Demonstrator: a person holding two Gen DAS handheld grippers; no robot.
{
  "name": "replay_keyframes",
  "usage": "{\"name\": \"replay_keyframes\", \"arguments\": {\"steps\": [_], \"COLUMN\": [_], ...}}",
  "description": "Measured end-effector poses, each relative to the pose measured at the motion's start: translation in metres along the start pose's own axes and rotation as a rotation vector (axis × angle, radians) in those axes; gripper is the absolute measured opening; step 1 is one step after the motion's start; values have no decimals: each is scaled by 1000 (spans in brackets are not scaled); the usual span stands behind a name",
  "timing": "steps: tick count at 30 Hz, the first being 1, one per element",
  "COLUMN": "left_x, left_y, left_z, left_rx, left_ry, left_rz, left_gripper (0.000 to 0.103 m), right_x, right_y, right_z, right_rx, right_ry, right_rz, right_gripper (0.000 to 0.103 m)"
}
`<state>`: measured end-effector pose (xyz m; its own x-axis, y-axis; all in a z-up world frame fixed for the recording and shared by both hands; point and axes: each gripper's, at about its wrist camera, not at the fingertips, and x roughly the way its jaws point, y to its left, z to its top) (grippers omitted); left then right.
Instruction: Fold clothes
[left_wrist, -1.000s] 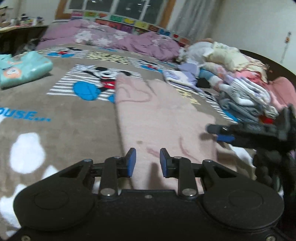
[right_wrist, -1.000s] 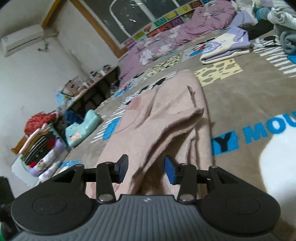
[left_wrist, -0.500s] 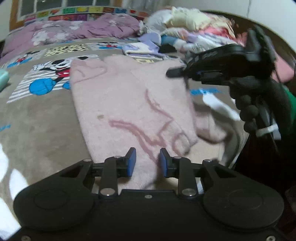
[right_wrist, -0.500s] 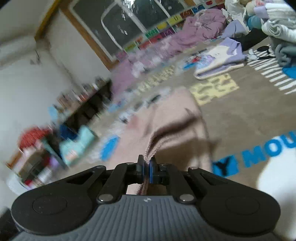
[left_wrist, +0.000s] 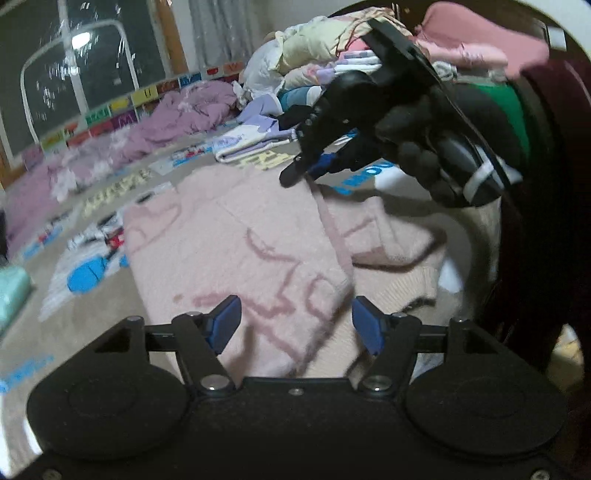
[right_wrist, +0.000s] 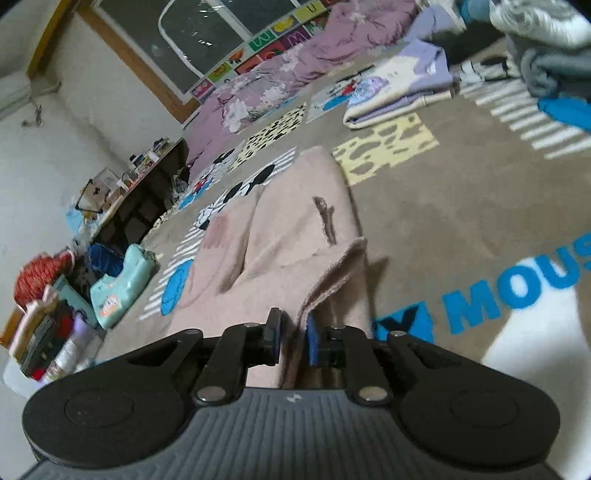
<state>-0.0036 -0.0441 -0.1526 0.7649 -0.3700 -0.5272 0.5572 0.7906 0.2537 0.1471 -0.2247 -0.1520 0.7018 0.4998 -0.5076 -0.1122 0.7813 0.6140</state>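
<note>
Since a second ago my left claw (left_wrist: 295, 325) has rolled and just spread, released over the pink fleece garment's (left_wrist: 236, 243) near corner; right claw (right_wrist: 293, 341), at its 1 o'clock, clenched on the garment's edge. Garment lies flat on the cartoon blanket (right_wrist: 461, 177). Soft, light, floppy; I'd pinch hems or corners
</note>
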Motion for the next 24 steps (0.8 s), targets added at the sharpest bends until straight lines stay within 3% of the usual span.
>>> {"name": "replay_keyframes", "arguments": {"steps": [6,8,10,12,15,24], "left_x": [12,17,21,20,16,6], "left_y": [-19,-22,-24,-16,11,84], "left_z": [3,1,1,1,1,-19], "left_rx": [91,120,138,98,-91,-655], "left_ry": [14,34,50,47,41,-11], "left_rz": [31,66,96,98,48,-138], "left_gripper": [62,52,31,21,14,14], "right_x": [-4,-4,-2,2,9,48], "right_y": [11,15,20,26,40,96], "right_z": [9,13,18,22,27,36], "right_rx": [2,15,32,43,25,-116], "right_ry": [-14,-14,-14,-11,-10,18], "right_rz": [40,46,54,63,76,86], "right_gripper": [8,8,8,8,8,8]}}
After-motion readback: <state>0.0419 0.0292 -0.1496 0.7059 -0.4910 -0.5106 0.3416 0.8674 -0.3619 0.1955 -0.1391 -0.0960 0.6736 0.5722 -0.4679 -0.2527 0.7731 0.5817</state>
